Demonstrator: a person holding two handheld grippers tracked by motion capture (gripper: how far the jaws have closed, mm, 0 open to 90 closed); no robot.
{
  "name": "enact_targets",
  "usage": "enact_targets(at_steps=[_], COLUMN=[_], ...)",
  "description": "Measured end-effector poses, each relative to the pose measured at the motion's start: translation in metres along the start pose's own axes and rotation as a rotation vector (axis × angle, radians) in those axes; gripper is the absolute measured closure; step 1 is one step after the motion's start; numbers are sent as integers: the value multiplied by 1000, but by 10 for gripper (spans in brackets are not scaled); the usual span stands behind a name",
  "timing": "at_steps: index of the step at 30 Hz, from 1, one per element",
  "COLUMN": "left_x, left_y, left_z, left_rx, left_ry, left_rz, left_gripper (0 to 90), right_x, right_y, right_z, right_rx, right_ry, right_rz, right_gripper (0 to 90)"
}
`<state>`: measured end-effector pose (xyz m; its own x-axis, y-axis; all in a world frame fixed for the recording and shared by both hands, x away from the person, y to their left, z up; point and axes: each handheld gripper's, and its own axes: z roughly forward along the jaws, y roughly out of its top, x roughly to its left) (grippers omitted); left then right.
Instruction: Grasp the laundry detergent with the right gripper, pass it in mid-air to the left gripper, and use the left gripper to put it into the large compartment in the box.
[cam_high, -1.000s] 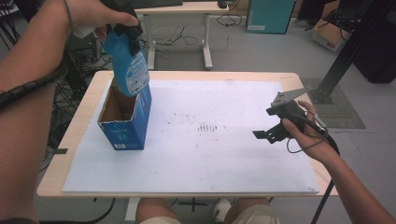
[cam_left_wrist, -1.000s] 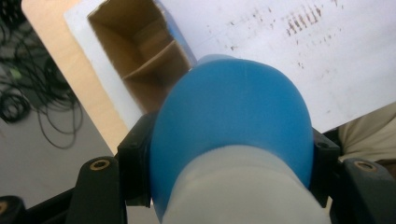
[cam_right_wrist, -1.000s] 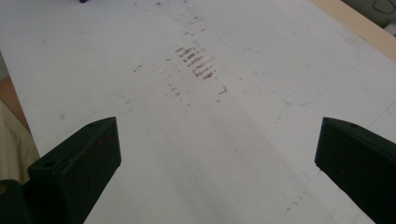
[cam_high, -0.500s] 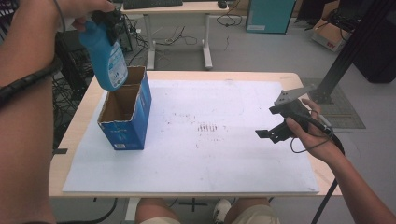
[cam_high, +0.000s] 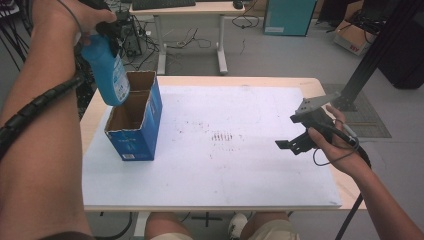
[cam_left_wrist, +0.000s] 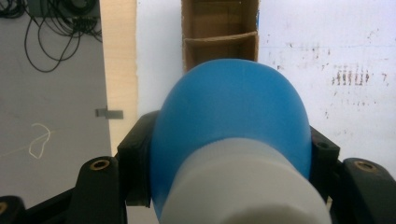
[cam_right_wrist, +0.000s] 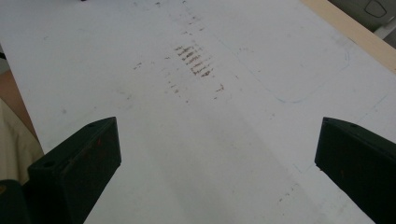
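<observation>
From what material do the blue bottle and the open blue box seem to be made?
The blue bottle with the white cap looks like smooth, slightly glossy plastic: even colour, rounded moulded shoulder. The open blue box seems to be cardboard: brown raw inside walls and a divider, with a printed blue outside.

A smooth, slightly glossy blue plastic is seen on the bottle (cam_left_wrist: 231, 126), with a paler matt plastic cap (cam_left_wrist: 243, 186). The box (cam_high: 134, 122) is made of cardboard, printed blue and faintly shiny outside, raw brown and matt inside. The surface (cam_high: 310, 85) shows pale wood at its edges and is covered by a white matt sheet (cam_right_wrist: 196, 135), scuffed with dark marks. The fingers (cam_right_wrist: 77, 163) are of matt black plastic
</observation>
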<state>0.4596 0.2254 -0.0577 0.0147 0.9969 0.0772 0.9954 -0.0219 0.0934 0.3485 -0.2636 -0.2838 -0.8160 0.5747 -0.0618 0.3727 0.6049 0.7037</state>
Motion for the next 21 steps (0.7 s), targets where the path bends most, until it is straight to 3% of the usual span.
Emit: enact_targets(at_steps=[9,12,21], left_x=[5,7,11], left_y=[2,2,5], left_z=[18,28,57], left_rx=[2,1,1], left_ry=[-20,-36,-47], left_rz=[-10,-42,-49], left_gripper=[369,369,369], right_x=[4,3,3], right_y=[-1,-2,-4], right_z=[0,1,4], right_rx=[-12,-9,11], right_ry=[4,3,-5], right_rz=[0,2,3], right_gripper=[0,0,0])
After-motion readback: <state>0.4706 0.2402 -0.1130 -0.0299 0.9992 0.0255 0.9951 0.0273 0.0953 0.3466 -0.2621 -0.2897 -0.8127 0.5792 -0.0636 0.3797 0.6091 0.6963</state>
